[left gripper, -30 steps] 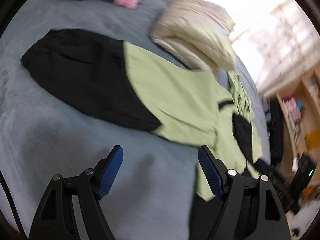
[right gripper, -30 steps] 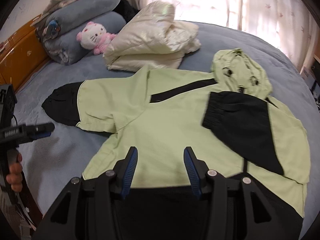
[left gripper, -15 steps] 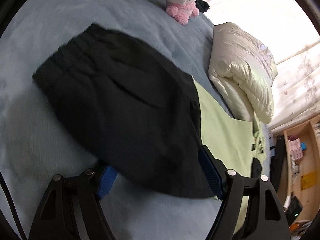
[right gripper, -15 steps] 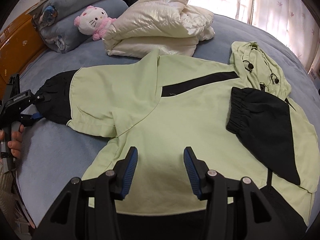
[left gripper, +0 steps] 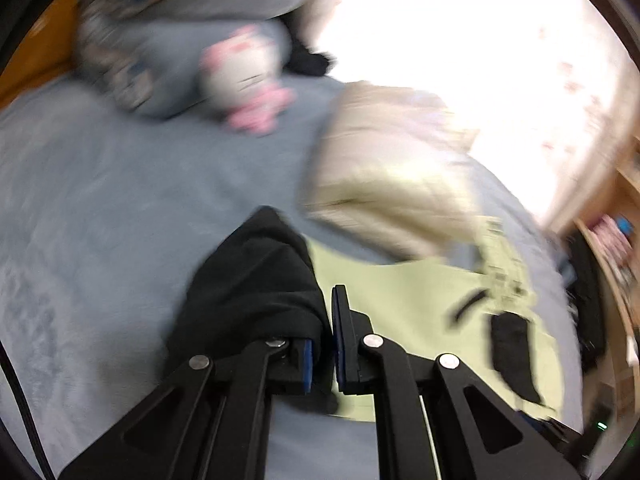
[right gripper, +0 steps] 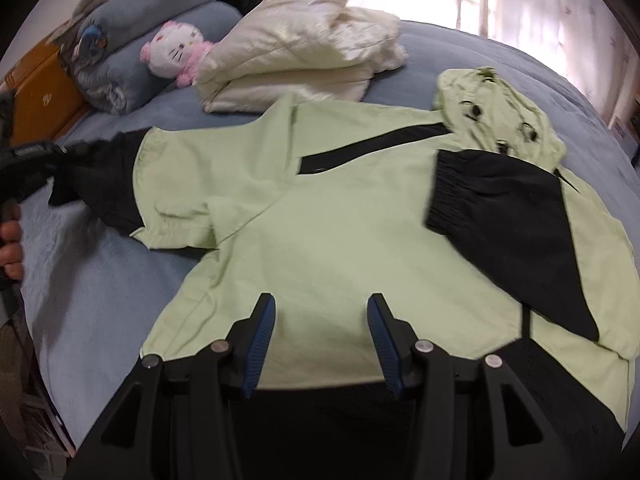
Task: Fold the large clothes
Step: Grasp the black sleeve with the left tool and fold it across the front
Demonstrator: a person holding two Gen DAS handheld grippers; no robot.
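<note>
1. The right gripper (right gripper: 318, 338) tilts steeply down over the hem of the green jacket (right gripper: 320, 216), fingers spread, nothing between them.
2. The left gripper (left gripper: 326, 320), angled downward, pinches the black sleeve cuff (left gripper: 256, 276), apparently lifted off the blue bedspread (left gripper: 100, 200), though blur hampers judging.
3. Beyond lie a cream jacket (right gripper: 296, 56) and a plush toy (right gripper: 176, 50).

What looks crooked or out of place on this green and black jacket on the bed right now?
The two sleeves do not match. The right black sleeve lies folded across the green jacket, while the left black sleeve sticks out sideways, bunched and pinched in the left tongs. The hood lies crumpled at the collar.
</note>
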